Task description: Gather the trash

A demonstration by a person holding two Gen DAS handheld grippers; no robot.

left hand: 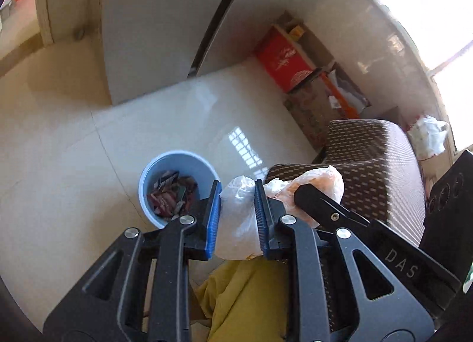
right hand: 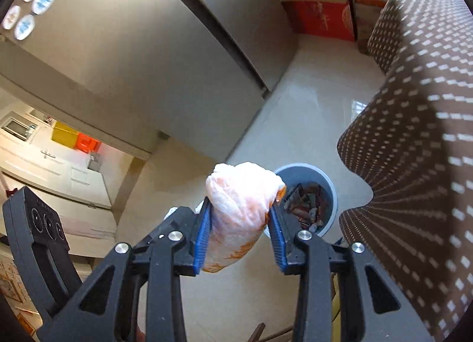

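My left gripper (left hand: 237,194) is shut on a crumpled white plastic bag (left hand: 236,214), its blue pads pressing both sides. My right gripper (right hand: 244,214) is shut on a bigger crumpled bag with orange print (right hand: 239,209); that bundle and the right gripper's black finger also show in the left wrist view as the orange-tinted bag (left hand: 322,188). A light blue trash bin (left hand: 153,170) stands on the floor below and left of the left gripper, holding several wrappers. In the right wrist view the bin (right hand: 329,191) lies just behind and right of the held bag.
A brown armchair with a white dot pattern (right hand: 414,135) crowds the right side, close to the bin. A grey fridge (right hand: 147,61) stands behind. Red and cardboard boxes (left hand: 283,61) line the wall. A person's yellow trouser leg (left hand: 245,297) is below the left gripper. Glossy tile floor (left hand: 74,135) surrounds the bin.
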